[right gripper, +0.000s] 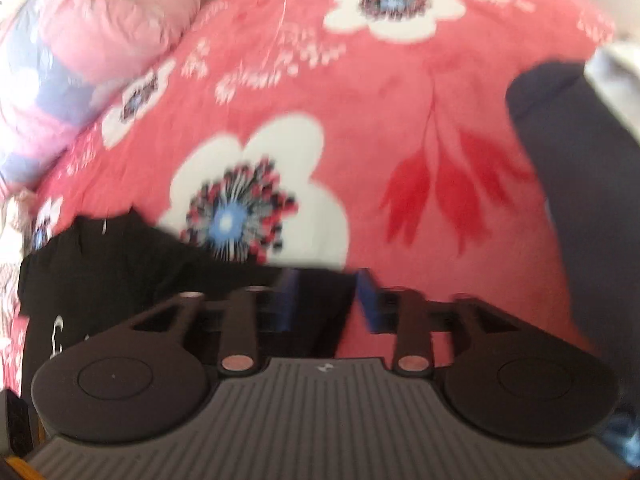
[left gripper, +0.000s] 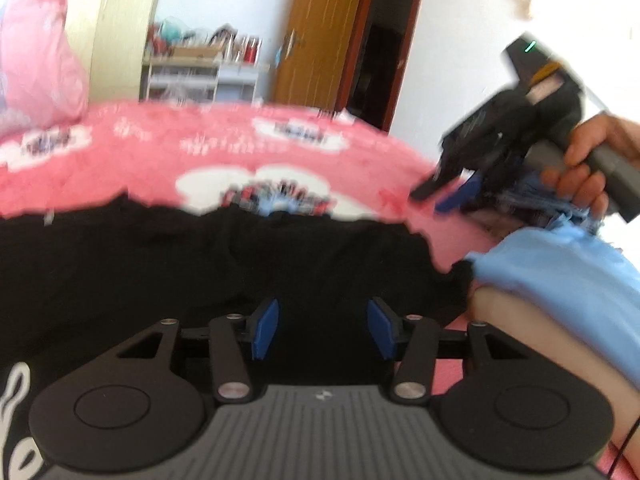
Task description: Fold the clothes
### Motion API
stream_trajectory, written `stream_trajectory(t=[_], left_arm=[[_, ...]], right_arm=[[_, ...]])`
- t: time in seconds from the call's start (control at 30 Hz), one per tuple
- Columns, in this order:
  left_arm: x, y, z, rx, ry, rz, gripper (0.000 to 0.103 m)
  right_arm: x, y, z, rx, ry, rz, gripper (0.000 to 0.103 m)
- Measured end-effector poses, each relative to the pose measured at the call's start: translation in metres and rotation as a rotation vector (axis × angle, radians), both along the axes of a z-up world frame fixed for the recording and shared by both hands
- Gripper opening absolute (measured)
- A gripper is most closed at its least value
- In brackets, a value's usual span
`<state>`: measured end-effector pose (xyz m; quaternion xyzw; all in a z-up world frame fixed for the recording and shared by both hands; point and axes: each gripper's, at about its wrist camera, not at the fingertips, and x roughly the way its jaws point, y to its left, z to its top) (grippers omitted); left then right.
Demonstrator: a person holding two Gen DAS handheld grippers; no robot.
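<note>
A black garment (left gripper: 200, 264) with white print lies spread on the pink flowered bedspread (left gripper: 168, 148). My left gripper (left gripper: 323, 328) hovers low over its near part, open, with nothing between the blue pads (left gripper: 264, 328). A hand holds my right gripper (left gripper: 444, 194) above the bedspread, just past the garment's right edge. In the right wrist view the black garment (right gripper: 120, 276) reaches in from the lower left, up to the right gripper (right gripper: 326, 302). Its blue pads (right gripper: 286, 304) stand apart and the frame is blurred.
A pink padded quilt (left gripper: 36, 52) is bunched at the bed's far left. A dark navy cloth (right gripper: 584, 200) lies at the right of the bedspread (right gripper: 360, 100). An arm in a light blue sleeve (left gripper: 568, 280) crosses at right. A shelf (left gripper: 200, 72) and wooden door (left gripper: 320, 32) stand beyond.
</note>
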<state>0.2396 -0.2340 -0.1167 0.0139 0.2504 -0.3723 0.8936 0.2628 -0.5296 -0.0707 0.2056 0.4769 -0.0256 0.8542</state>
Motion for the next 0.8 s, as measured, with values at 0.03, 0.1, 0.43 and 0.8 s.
stream_trajectory(t=[0.03, 0.1, 0.43, 0.8], left_arm=[[-0.007, -0.001, 0.004, -0.005, -0.04, -0.027, 0.051], [-0.023, -0.01, 0.011, 0.028, -0.132, -0.108, 0.051], [-0.052, -0.076, -0.01, 0.351, -0.264, -0.317, 0.036], [-0.03, -0.034, -0.003, 0.187, -0.028, -0.307, 0.03]], right_arm=[[0.0, 0.001, -0.004, 0.013, 0.019, 0.002, 0.044], [-0.003, 0.001, -0.01, 0.047, 0.029, 0.003, 0.044], [-0.011, -0.004, -0.02, 0.149, -0.007, 0.007, 0.044], [0.012, -0.012, -0.029, 0.088, 0.04, -0.065, 0.047]])
